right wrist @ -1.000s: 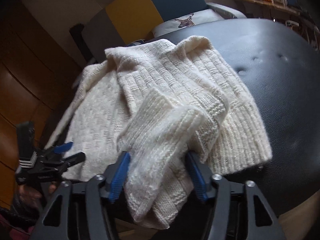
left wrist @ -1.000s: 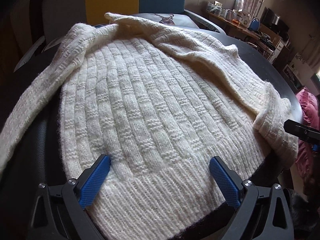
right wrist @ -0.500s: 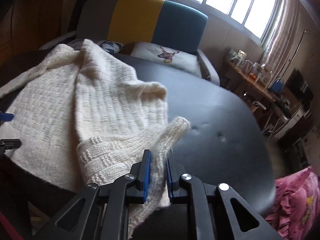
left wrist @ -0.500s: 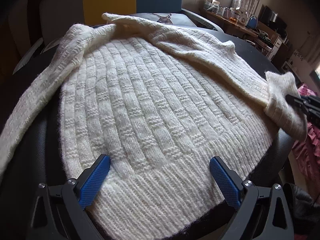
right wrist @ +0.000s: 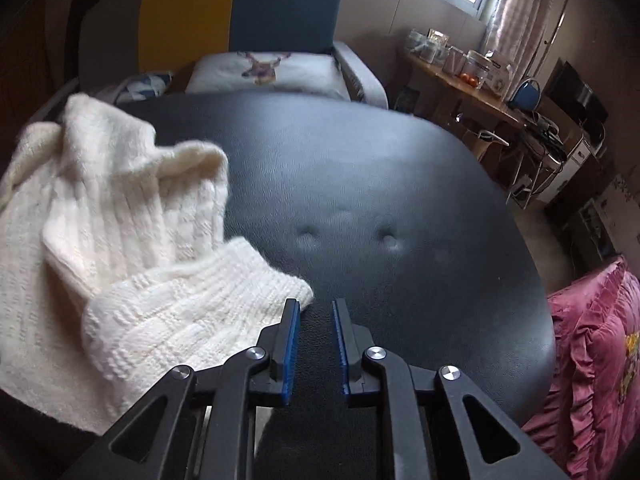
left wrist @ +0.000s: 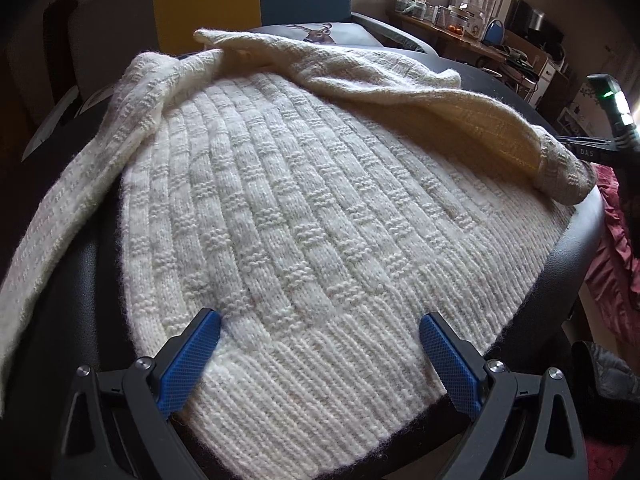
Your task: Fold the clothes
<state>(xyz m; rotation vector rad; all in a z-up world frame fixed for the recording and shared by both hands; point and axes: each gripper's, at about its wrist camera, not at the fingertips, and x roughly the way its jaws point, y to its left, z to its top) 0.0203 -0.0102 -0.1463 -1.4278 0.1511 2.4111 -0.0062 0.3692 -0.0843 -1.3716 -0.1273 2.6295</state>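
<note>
My right claw (right wrist: 316, 344), narrowly parted and empty, sits beside the cream sweater's (left wrist: 304, 216) sleeve cuff (right wrist: 192, 320), lower left; apparently just laid. Left claw (left wrist: 320, 364) gapes wide over the hem; next, the other sleeve.

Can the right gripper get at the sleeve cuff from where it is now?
Probably yes. The right gripper sits partly open and empty right beside the sleeve cuff, whose edge lies just past its left finger on the black table. Nothing lies between them.

Bare black tabletop (right wrist: 400, 184) ahead of right tongs (right wrist: 316, 344), sweater cuff (right wrist: 192, 312) just left
</note>
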